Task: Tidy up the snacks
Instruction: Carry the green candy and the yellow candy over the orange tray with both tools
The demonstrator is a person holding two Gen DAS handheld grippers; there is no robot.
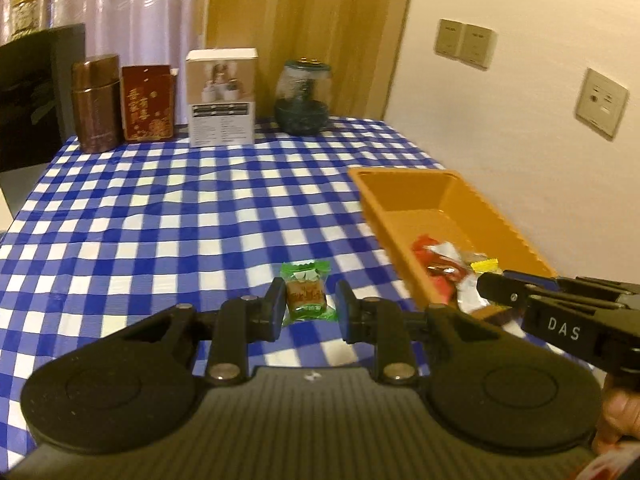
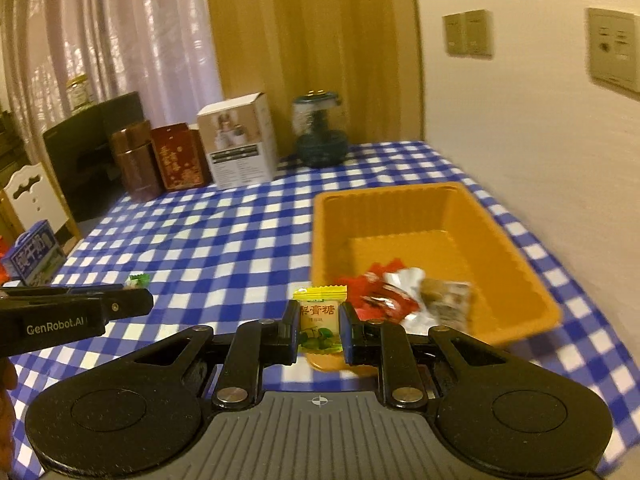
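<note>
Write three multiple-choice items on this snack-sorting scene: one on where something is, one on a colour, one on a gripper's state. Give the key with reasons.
1. Where does the orange tray sit on the checked tablecloth?
A. On the side toward the wall
B. In the middle of the back row of boxes
C. On the floor

2. What colour is the wrapper of the candy in the left gripper?
A. Red
B. Green
C. Silver

3. What is the state of the right gripper?
A. Wide open and empty
B. Shut on a spoon
C. Shut on the yellow candy

Key: 1 A, the tray lies beside the wall with the wall plates; 2 B, the green candy shows between the fingers; 3 C, both pads press the yellow wrapper's sides.
</note>
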